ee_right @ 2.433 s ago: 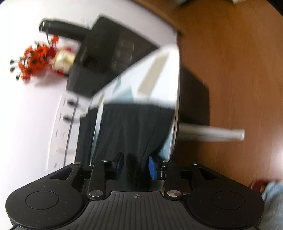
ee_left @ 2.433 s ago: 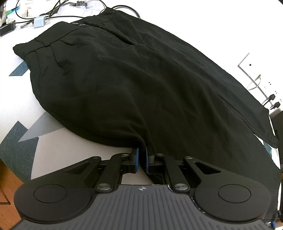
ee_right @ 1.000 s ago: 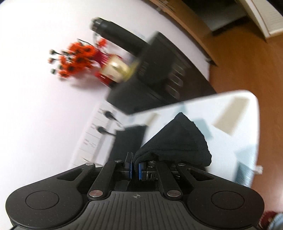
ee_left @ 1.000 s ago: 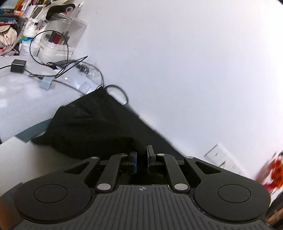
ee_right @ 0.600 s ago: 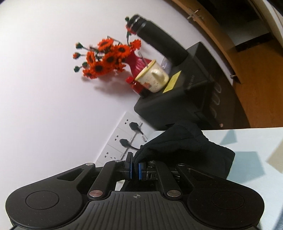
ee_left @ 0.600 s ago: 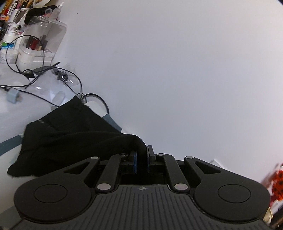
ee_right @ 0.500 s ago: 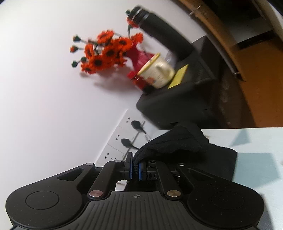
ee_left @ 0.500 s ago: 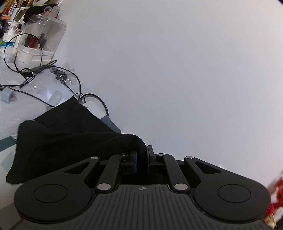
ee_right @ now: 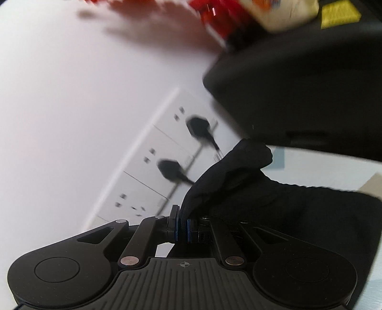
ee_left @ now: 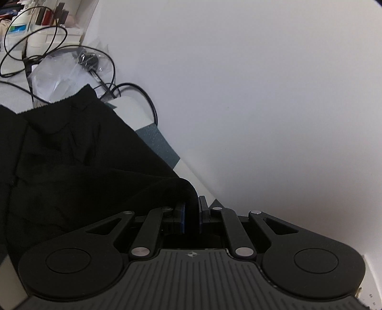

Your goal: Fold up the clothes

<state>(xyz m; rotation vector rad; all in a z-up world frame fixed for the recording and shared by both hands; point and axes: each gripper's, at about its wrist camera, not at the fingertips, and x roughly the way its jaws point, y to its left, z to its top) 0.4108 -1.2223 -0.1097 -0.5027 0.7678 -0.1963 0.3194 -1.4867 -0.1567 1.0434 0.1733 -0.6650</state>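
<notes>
Black trousers (ee_left: pixel 71 162) lie doubled over on the white table (ee_left: pixel 133 112), filling the left half of the left wrist view. My left gripper (ee_left: pixel 191 215) is shut on a fold of their cloth, close to the white wall. In the right wrist view my right gripper (ee_right: pixel 182 226) is shut on another bunched edge of the black trousers (ee_right: pixel 238 176), which drape off to the right over the table (ee_right: pixel 310 164). Both grippers sit low near the table's far edge.
Black cables (ee_left: pixel 47 47) and a crumpled plastic bag (ee_left: pixel 59 74) lie at the table's far left corner. A wall socket strip with two black plugs (ee_right: pixel 172 167) is just ahead of the right gripper. A black appliance (ee_right: pixel 298 83) with a red vase (ee_right: pixel 219 19) stands to the right.
Both grippers carried the trousers' edge across toward the wall and lower. The cloth now lies doubled over itself. The sockets and the black appliance loom much closer in the right wrist view.
</notes>
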